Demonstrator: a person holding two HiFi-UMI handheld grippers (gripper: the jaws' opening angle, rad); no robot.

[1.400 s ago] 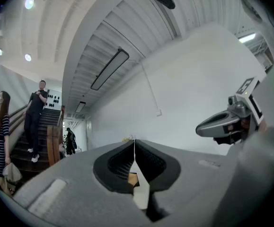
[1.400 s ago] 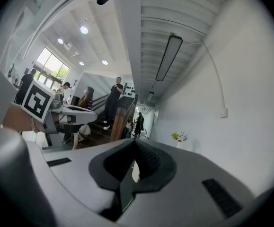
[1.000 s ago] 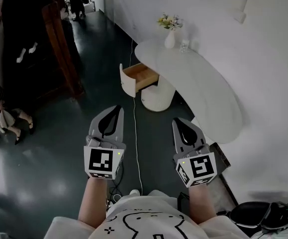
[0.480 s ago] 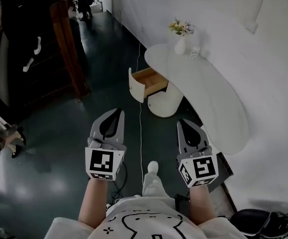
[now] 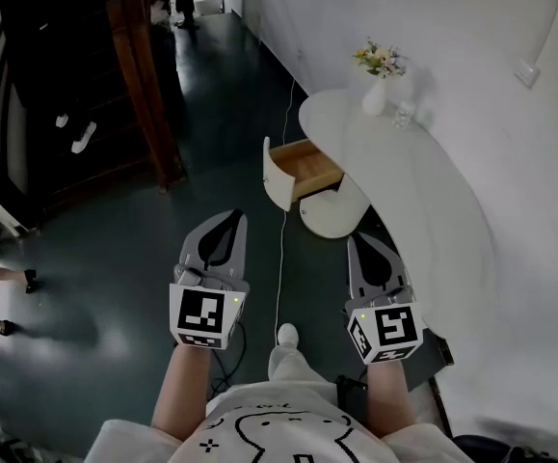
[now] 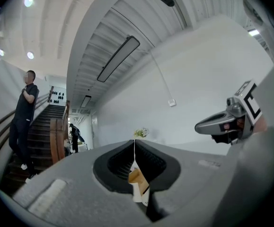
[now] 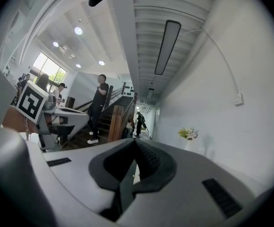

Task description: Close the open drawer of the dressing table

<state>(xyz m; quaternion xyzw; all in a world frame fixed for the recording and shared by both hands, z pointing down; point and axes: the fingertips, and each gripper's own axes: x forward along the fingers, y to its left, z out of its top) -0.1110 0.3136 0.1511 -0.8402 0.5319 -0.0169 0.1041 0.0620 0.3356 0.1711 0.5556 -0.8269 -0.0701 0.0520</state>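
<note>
While the head view looks down on my left tongs [image 5: 230, 218] and right tongs [image 5: 363, 242] over the dark floor [image 5: 105, 249], it alone shows the drawer [image 5: 307, 170] whole: pulled out of the white dressing table [image 5: 334, 215], well ahead of me, with only its wooden inside showing. Both tongs are closed tip to tip on nothing. The left gripper view catches the drawer's wood through the gap behind its tips; the right gripper view shows the stairs [image 7: 120, 105] instead. A vase [image 5: 374, 97] of flowers stands on the tabletop [image 5: 413, 191].

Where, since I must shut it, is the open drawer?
In the head view, upper centre, the open drawer juts leftward from the dressing table, next to its round pedestal.
</note>
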